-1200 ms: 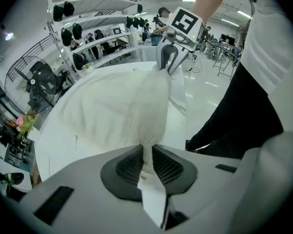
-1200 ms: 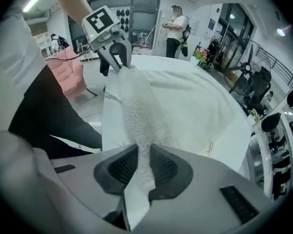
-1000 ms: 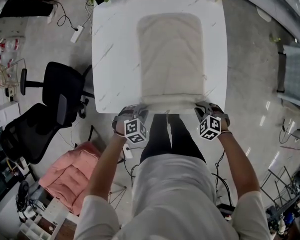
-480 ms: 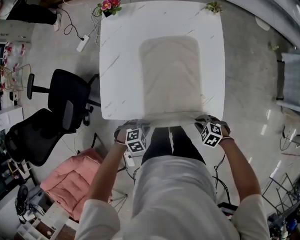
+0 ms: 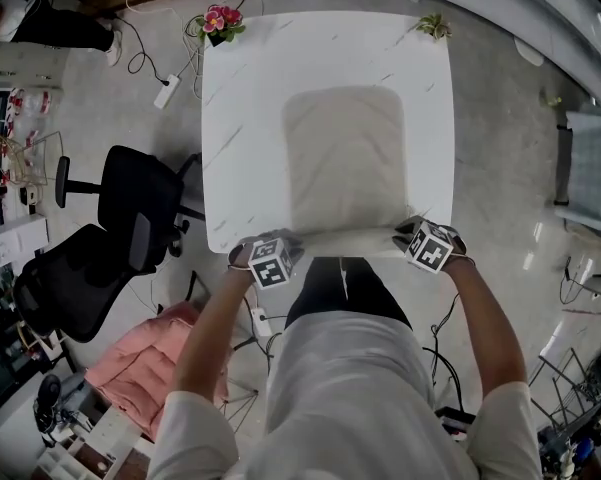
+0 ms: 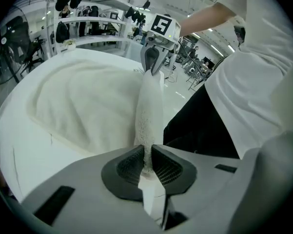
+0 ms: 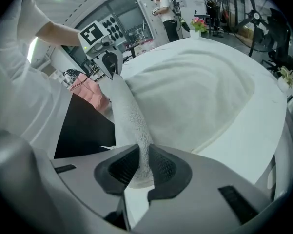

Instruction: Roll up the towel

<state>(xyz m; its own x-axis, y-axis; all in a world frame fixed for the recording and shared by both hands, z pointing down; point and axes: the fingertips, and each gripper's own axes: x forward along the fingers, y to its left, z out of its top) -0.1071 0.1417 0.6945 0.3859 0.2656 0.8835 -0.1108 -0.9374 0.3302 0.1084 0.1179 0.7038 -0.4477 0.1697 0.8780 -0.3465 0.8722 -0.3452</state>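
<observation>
A cream towel (image 5: pixel 342 158) lies spread flat on the white marble table (image 5: pixel 230 118). Its near edge is lifted into a taut strip between my two grippers at the table's front edge. My left gripper (image 5: pixel 283 240) is shut on the left end of that edge, the cloth pinched between the ribbed pads (image 6: pixel 147 157). My right gripper (image 5: pixel 402 236) grips the right end; its jaws have just been opening slightly, with the towel still pressed between them (image 7: pixel 142 162). Each gripper view shows the other gripper at the strip's far end: the right gripper (image 6: pixel 151 57) and the left gripper (image 7: pixel 109 62).
A potted pink flower (image 5: pixel 220 20) and a small green plant (image 5: pixel 435 26) stand at the table's far corners. Two black office chairs (image 5: pixel 130 208) and a pink cushion (image 5: pixel 130 353) are on the floor to the left. The person's body is close behind the table's near edge.
Both grippers have risen a little and tipped, carrying the towel's near edge up and in over the table's front edge.
</observation>
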